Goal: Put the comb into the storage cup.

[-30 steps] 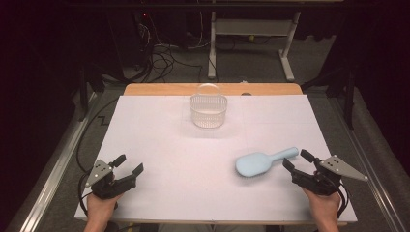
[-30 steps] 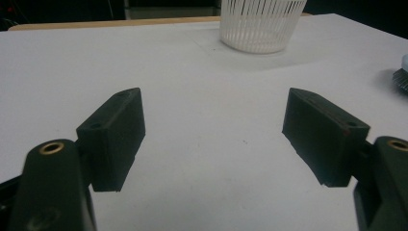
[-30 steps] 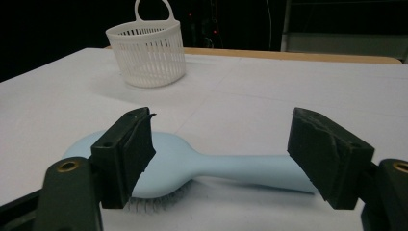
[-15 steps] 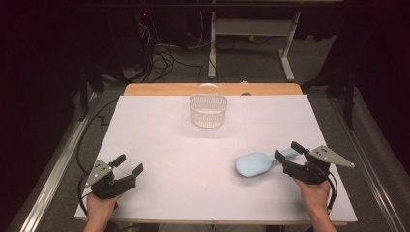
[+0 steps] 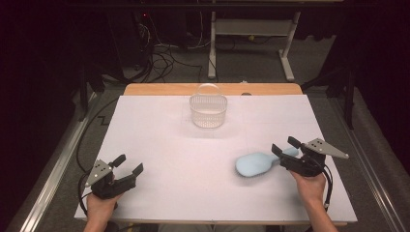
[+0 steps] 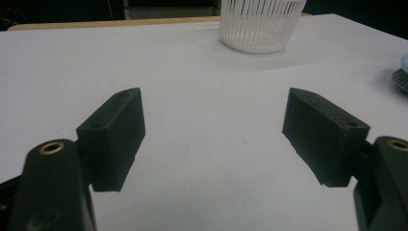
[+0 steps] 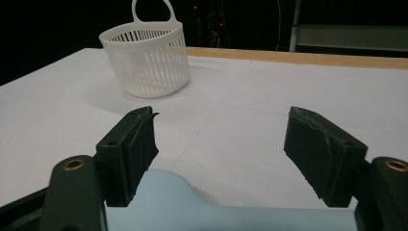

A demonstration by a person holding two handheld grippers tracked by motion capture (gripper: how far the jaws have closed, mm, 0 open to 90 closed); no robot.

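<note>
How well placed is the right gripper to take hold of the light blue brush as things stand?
Probably well: the right gripper has its jaws open around the light blue brush handle, and nothing lies between them on the white table.

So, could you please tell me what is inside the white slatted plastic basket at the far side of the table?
The white slatted plastic basket looks empty: through its slats only its pale floor shows in the right gripper view. From the high view nothing shows inside either, though the near wall hides part of the bottom.
</note>
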